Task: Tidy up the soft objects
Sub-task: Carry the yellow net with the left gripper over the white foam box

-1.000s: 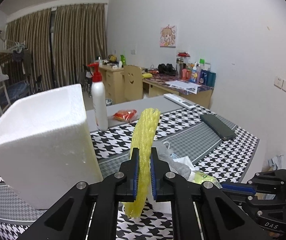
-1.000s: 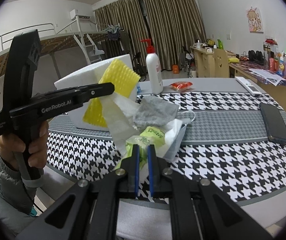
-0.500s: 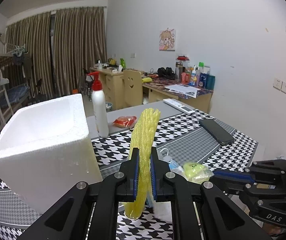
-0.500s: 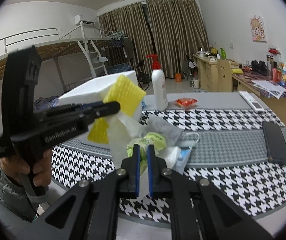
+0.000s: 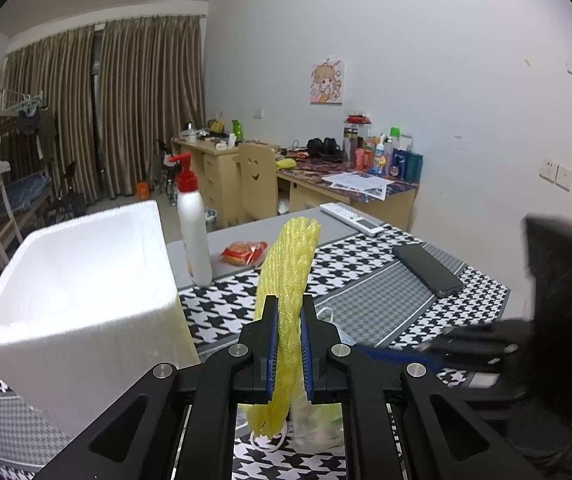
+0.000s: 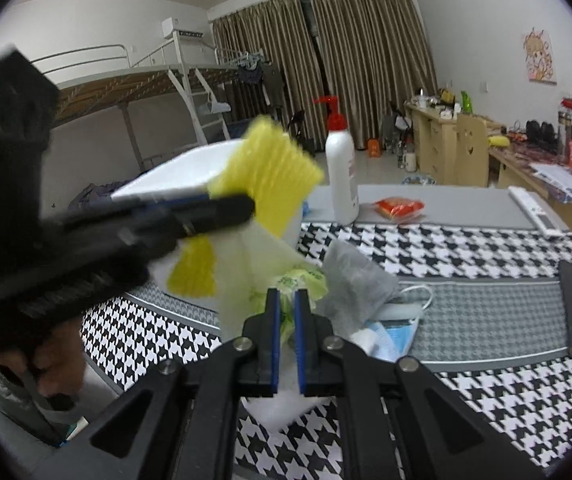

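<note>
Both grippers loaded, next to the foam box.
We see the left gripper point(image 5: 287, 344) clamped on yellow foam net point(image 5: 286, 280) at lower centre, white foam box point(image 5: 82, 304) to its left on the bench point(image 5: 386, 304). Right gripper point(image 6: 285, 336) pinches a green-printed plastic bag point(image 6: 286, 284) at lower centre; grey pouch point(image 6: 356, 284) and face mask point(image 6: 394, 324) just right.

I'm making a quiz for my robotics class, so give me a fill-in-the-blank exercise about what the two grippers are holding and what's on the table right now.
1. The left gripper is shut on a ____ foam net sleeve.
2. The right gripper pinches a crumpled light-green plastic bag, while the white foam box stands on the ____ side of the left view.
3. The white pump bottle has a ____ pump.
4. The black phone lies on the ____-patterned tablecloth.

Missing words: yellow; left; red; houndstooth
</note>
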